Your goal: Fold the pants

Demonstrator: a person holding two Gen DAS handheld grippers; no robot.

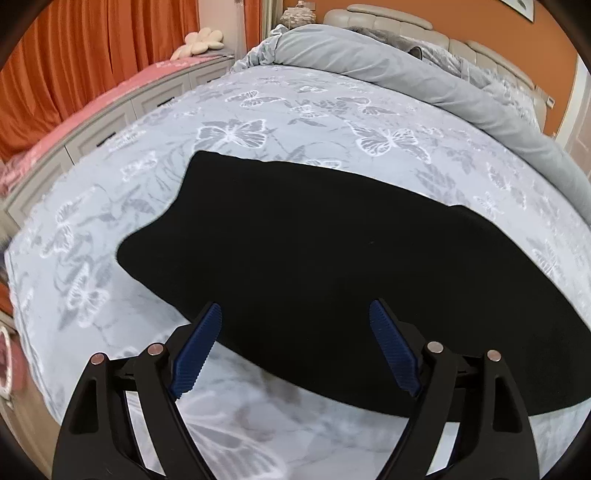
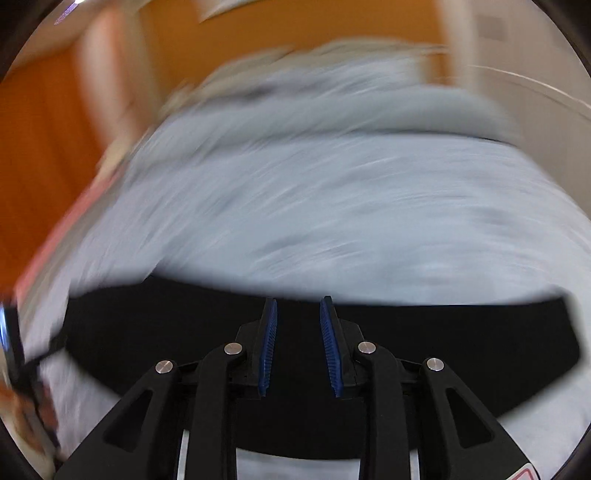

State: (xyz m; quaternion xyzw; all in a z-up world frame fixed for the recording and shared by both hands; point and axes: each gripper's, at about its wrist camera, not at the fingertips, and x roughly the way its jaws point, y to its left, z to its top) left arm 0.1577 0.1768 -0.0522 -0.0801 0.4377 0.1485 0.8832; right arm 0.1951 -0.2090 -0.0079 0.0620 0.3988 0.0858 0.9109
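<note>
Black fabric pants (image 1: 332, 266) lie flat across a grey butterfly-print bedspread (image 1: 258, 122).

The left gripper (image 1: 295, 314) gapes wide, empty, at lower centre; the right gripper (image 2: 298, 306) stands narrowly parted, gripping nothing.

Left gripper (image 1: 295, 314) jaws spread wide, above pants (image 1: 332, 266) near edge. Right gripper (image 2: 298, 310) jaws narrowly parted, over pants, empty.

the bed sheet (image 1: 280, 107) lies bare all around the flat black pants (image 1: 332, 258), leaving room on every side; a rolled grey duvet (image 1: 424, 70) walls off the far edge below the headboard (image 1: 399, 18), and a low drawer unit (image 1: 122, 107) runs just beside the bed's left side
</note>
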